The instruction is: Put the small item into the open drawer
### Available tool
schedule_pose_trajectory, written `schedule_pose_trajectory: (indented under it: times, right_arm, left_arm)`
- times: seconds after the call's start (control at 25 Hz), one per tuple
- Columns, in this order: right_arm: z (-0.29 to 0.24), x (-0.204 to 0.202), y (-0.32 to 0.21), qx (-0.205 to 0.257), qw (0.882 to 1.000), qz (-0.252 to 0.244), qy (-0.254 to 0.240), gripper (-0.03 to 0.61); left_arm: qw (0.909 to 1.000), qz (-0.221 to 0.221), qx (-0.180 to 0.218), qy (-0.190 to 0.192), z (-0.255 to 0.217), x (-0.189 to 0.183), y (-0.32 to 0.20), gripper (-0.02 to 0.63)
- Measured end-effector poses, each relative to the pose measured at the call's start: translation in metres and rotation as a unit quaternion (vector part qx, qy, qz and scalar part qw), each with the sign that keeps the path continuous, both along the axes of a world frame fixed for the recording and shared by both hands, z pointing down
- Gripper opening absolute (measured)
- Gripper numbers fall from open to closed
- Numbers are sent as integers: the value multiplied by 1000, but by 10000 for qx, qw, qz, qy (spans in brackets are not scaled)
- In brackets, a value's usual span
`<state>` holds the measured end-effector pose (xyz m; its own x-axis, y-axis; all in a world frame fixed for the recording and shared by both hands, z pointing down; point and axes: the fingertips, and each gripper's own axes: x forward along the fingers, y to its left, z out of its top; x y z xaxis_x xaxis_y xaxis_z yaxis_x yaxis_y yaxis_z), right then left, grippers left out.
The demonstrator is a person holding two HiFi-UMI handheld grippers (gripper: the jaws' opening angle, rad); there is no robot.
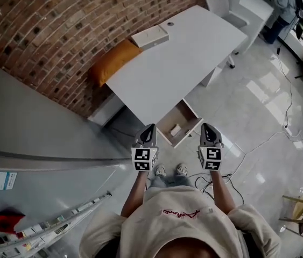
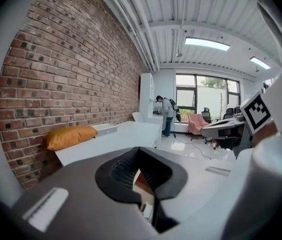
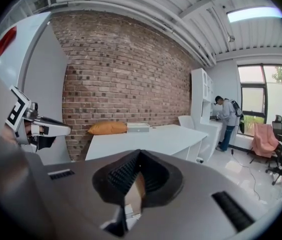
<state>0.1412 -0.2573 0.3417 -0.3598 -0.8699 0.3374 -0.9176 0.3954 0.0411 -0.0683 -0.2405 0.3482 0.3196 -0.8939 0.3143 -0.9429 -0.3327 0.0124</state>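
The open drawer [image 1: 179,123] juts out from under the white desk [image 1: 178,52], its wooden inside showing. A small white item [image 1: 175,129] lies in it. Both grippers are held side by side at chest height, just short of the drawer. My left gripper [image 1: 149,128] hovers at the drawer's left corner and my right gripper [image 1: 208,128] just right of it. In the left gripper view the left gripper [image 2: 139,151] is shut on nothing, and a slit shows the drawer's wood. The right gripper [image 3: 138,154] is likewise shut and holds nothing.
An orange cushion [image 1: 113,61] and a flat white box [image 1: 150,36] lie at the desk's brick-wall end. A white chair [image 1: 218,4] stands beyond. A person [image 1: 286,4] stands far back. Cables [image 1: 269,138] trail over the glossy floor. A grey cabinet [image 1: 33,122] is on my left.
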Motion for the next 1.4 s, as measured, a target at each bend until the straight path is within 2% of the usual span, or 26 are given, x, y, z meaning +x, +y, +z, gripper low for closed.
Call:
schedule_pose_trajectory:
  times: [0.28,0.68,0.96,1.4]
  right_arm:
    - [-38,10,5,253,9996,125,-77,12]
    - [-64,17,-2,515,9979,317,-214,12]
    - [-71,18,-6,572,9973,396,-215,12]
    - [-79,22,-14,617,9971,378,-223,12]
  left_arm:
    - [9996,55,260,-33,-44,2,1,6]
    - [9983,8,581,-100,-75,-11,-7,6]
    - [9970,-6,756,-135,-91,-15,-20,6]
    - [9966,68,818,-89,-95,-4,-30,6]
